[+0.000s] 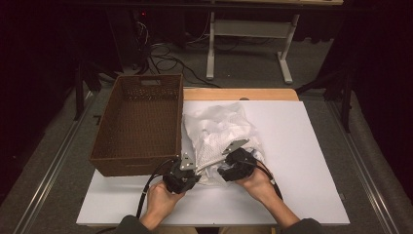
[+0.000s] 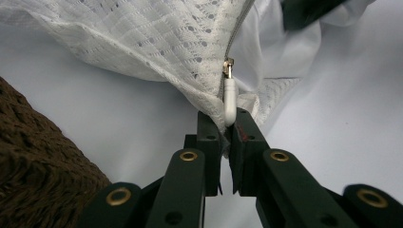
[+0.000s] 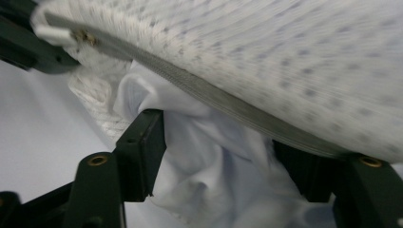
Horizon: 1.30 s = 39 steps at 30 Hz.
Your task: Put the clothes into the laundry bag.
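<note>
Pinching the white zipper pull [image 2: 229,102] of the mesh laundry bag [image 1: 219,134], your left gripper [image 1: 191,171] grips tight; your right gripper [image 3: 223,156] gapes wide, white cloth [image 3: 214,171] loose between its fingers.

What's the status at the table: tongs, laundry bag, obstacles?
Left tongs shut on zipper pull. Right tongs open around white cloth. Mesh bag beside basket. Nothing blocking.
</note>
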Available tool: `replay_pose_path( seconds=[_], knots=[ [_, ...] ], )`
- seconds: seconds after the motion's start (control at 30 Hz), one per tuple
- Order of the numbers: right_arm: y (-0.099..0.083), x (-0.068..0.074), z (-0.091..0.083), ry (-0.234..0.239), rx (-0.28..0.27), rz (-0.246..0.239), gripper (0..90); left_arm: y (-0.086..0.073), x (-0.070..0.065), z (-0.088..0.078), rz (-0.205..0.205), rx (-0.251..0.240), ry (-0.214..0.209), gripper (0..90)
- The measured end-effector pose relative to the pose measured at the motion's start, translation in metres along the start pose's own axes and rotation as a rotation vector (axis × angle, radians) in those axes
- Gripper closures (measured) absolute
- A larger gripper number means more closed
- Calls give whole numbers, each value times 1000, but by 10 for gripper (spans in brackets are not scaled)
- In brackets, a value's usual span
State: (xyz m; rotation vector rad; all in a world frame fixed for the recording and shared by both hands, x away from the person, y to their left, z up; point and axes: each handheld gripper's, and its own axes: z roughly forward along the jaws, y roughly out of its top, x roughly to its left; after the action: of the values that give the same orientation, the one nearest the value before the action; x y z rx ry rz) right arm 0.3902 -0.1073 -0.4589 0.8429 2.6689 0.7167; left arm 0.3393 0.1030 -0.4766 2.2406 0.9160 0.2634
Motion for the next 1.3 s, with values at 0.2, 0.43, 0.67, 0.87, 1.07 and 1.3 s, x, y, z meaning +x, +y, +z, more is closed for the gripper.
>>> replay_pose_path(
  seconds=[0.2,0.43,0.67,0.87,1.07,1.3],
  knots=[
    [8,9,22,-46,63,-59,634,1,-1,-1,5,-1,-21,838],
    [22,-1,14,-36,6,11,847,1,0,0,4,6,-35,838],
    [36,-6,27,-107,-13,56,850,4,-8,-5,34,-5,-45,845],
    [43,-21,47,-153,-17,126,836,3,-3,-6,22,-5,-35,863],
    [41,-15,39,-96,-10,96,603,-1,2,-5,8,2,-34,871],
    [19,1,-1,-85,-35,12,492,-1,1,-2,10,12,-29,874]
  ],
)
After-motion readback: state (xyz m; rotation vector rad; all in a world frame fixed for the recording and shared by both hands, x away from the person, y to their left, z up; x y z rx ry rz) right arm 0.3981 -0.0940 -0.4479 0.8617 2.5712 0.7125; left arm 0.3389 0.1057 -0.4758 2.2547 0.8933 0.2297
